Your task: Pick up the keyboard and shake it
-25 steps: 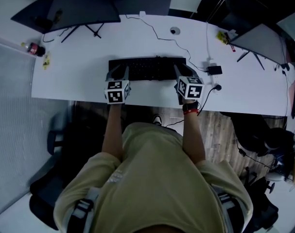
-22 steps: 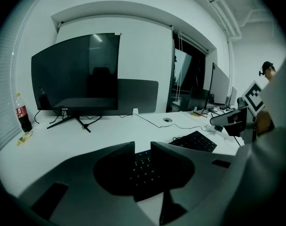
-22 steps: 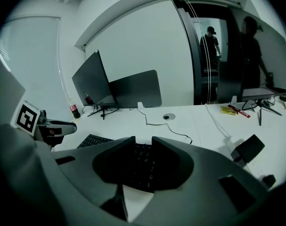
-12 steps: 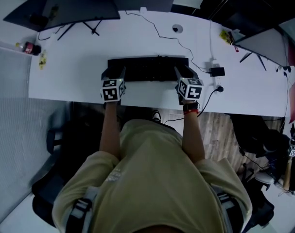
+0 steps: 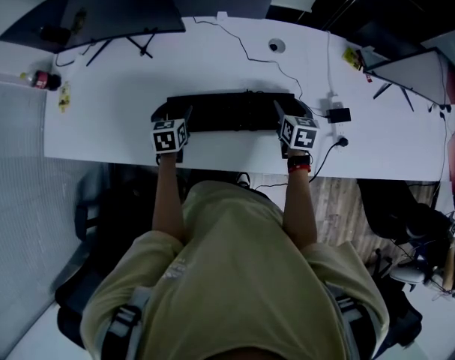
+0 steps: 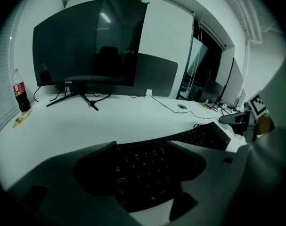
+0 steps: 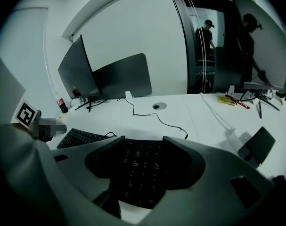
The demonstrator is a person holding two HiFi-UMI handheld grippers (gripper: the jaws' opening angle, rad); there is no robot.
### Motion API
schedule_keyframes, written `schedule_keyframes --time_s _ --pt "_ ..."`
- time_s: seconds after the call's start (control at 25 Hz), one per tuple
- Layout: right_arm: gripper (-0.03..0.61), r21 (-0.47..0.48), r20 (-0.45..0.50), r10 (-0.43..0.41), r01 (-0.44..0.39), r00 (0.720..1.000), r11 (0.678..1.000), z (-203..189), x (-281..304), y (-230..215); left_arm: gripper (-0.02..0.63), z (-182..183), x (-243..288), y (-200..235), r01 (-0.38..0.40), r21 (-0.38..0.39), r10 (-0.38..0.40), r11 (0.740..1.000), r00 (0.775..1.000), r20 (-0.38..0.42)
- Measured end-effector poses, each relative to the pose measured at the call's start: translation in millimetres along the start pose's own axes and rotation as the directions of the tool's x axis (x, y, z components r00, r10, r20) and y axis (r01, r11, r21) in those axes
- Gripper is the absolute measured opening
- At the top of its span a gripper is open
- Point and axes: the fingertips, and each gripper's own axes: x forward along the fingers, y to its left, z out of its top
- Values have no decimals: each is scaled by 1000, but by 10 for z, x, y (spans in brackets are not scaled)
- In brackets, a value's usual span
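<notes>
The long black keyboard [image 5: 231, 111] lies flat on the white desk [image 5: 107, 126], near its front edge and square to me. I have one gripper at each end of it. My left gripper [image 6: 142, 144] is spread wide, with the letter keys of the left end showing between its jaws. My right gripper [image 7: 143, 139] is spread just as wide over the number pad at the right end. Neither has closed on anything.

I judge the keyboard to be light, stiff along its length, and made of smooth plastic that could slip under a weak pinch. Gripping on the keys would be poor, since the caps give and could pop off in a shake. I would rather take the solid rims at both ends, front edge against back edge, so the two holds balance and the board cannot twist. A thin dark cable [image 5: 249, 55] runs across the desk from the back and ends close to the keyboard's right end. I cannot tell whether it belongs to the keyboard. If it does, it would tug during the lift and limit how far I can shake.

The only container I see is a small plastic cola bottle with a red label [image 6: 19, 92], standing capped at the far left, well apart from the keyboard. It holds dark drink, but I cannot tell how much.
</notes>
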Motion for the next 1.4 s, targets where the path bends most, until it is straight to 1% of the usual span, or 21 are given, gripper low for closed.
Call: schedule_keyframes --time_s 0.2,0.32,0.44,0.48,0.56,0.68,0.76,0.96,1.08,1.16,1.28,1.32,1.4 --pt "312 2 -47 1 -1 999 1000 -7 171 -68 367 -5 149 110 10 -25 -11 1000 999 -46" --pt "365 -5 -86 0 0 996 1000 9 233 -81 390 -35 229 163 33 -54 -37 998 996 -79" --pt "393 -11 -112 3 -4 994 1000 -21 292 -133 400 -74 285 206 61 -76 -71 995 989 -128" --pt "395 -3 -118 9 -10 993 1000 -25 309 -142 400 -81 304 220 68 -83 -79 994 987 -141" --pt "396 8 -133 15 -14 991 1000 -36 350 -184 399 -84 336 270 59 -83 -72 995 985 -160" --pt "396 31 -163 6 -1 987 1000 -72 407 -253 399 -91 368 352 39 -49 -47 998 981 -187" --pt "394 43 -172 8 0 985 999 -83 426 -264 397 -110 374 383 54 -40 -61 998 980 -192" --pt "394 75 -180 38 -24 983 997 -71 492 -311 396 -116 407 336 120 -98 -139 988 968 -209" --pt "394 100 -193 48 -29 980 995 -98 500 -355 395 -147 436 337 121 -134 -151 983 959 -239" --pt "394 97 -197 52 -34 979 995 -105 511 -355 394 -152 451 358 120 -154 -155 981 958 -243" --pt "394 94 -197 64 -46 978 995 -117 542 -343 384 -163 477 366 116 -146 -150 982 956 -251" --pt "394 98 -196 68 -50 978 994 -117 557 -346 346 -164 487 361 113 -139 -146 984 956 -256" --pt "393 111 -203 78 -57 976 992 -132 590 -344 341 -165 496 358 111 -136 -144 984 954 -263"
